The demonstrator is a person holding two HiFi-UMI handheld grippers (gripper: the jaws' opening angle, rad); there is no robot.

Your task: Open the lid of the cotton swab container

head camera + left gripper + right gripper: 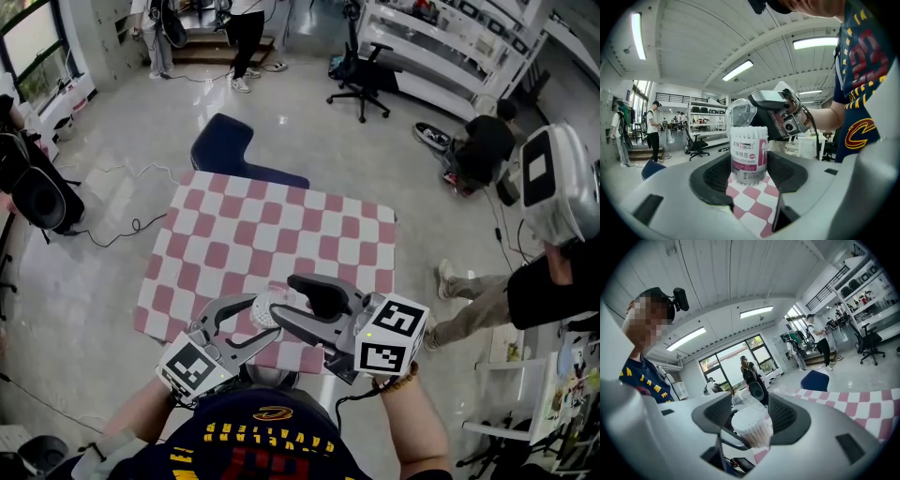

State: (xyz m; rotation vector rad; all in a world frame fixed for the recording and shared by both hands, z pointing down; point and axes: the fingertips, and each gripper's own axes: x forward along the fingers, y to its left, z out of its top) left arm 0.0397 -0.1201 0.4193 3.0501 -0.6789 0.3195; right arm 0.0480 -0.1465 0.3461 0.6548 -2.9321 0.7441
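Observation:
A clear tub of cotton swabs point(749, 157) with a pink and white label stands upright between my left gripper's point(749, 169) pads, which are shut on its sides. Its white swab tips point(750, 423) are uncovered. The clear lid point(739, 112) is tipped up beside the tub's top. In the right gripper view the lid point(743, 399) sits between my right gripper's point(750, 416) wide jaws, with a gap to one pad. In the head view the left gripper point(262, 319) and right gripper point(298, 305) meet over the near edge of the pink checkered table point(281, 225).
A dark blue seat point(225, 145) stands at the table's far side and a black office chair point(361, 80) further off. A person point(553, 272) stands close at the right, and another crouches point(483, 145) beyond. Cables point(112, 225) and a black bag point(37, 192) lie at the left.

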